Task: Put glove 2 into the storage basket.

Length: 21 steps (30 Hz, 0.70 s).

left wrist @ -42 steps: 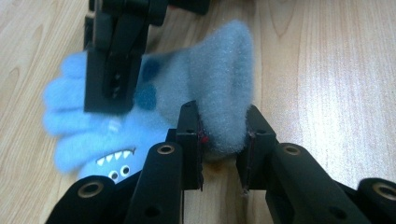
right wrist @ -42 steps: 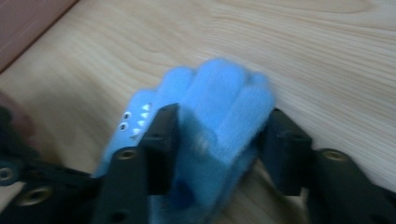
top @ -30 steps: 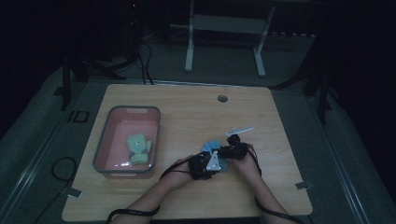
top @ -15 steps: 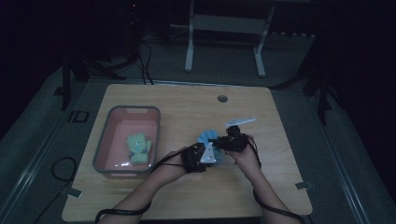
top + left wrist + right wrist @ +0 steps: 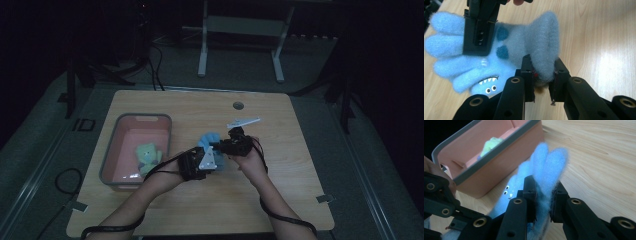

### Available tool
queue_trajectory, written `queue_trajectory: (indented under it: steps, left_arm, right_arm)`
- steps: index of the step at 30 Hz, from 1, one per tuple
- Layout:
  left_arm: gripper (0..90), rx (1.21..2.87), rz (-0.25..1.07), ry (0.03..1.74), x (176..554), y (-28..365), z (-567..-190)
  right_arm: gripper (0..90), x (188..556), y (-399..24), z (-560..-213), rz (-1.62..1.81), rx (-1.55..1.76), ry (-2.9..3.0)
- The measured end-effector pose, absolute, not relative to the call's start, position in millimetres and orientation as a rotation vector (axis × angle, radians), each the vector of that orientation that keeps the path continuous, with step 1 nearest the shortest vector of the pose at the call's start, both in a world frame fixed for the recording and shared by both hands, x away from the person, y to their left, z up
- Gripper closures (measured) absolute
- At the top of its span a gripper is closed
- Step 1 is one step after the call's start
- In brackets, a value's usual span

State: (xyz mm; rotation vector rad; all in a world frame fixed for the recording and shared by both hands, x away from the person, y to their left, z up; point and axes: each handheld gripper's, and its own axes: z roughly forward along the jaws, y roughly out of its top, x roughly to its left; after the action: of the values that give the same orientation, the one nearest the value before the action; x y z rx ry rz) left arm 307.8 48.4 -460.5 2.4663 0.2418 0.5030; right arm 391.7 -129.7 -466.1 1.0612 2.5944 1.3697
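Blue glove (image 5: 506, 53) pinched by both grippers above the counter (image 5: 280, 200)

Left gripper (image 5: 543, 77) clamps its cuff, right gripper (image 5: 544, 197) its fingers (jaws narrow); glove mostly hidden from above, near the bin (image 5: 165, 131).

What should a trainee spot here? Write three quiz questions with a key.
1. True or false: both grippers are shut on the blue glove.
2. What lies in the pink bin? A) green glove B) cup C) nothing
3. Is the blue glove inside the bin or outside it?

Key: 1. True: the left gripper pinches one end, the right gripper the fingers. 2. A, the green glove. 3. Outside, over the table.
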Motion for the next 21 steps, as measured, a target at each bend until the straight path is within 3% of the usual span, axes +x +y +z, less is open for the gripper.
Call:
queue_trajectory:
  steps: [21]
  left_arm:
    - [77.2, 2.486, 0.557, 0.331, 301.0, 105.4, -443.9]
  right_arm:
    - [78.4, 395.2, -59.7, -444.3, 1.37, 0.915, 2.648]
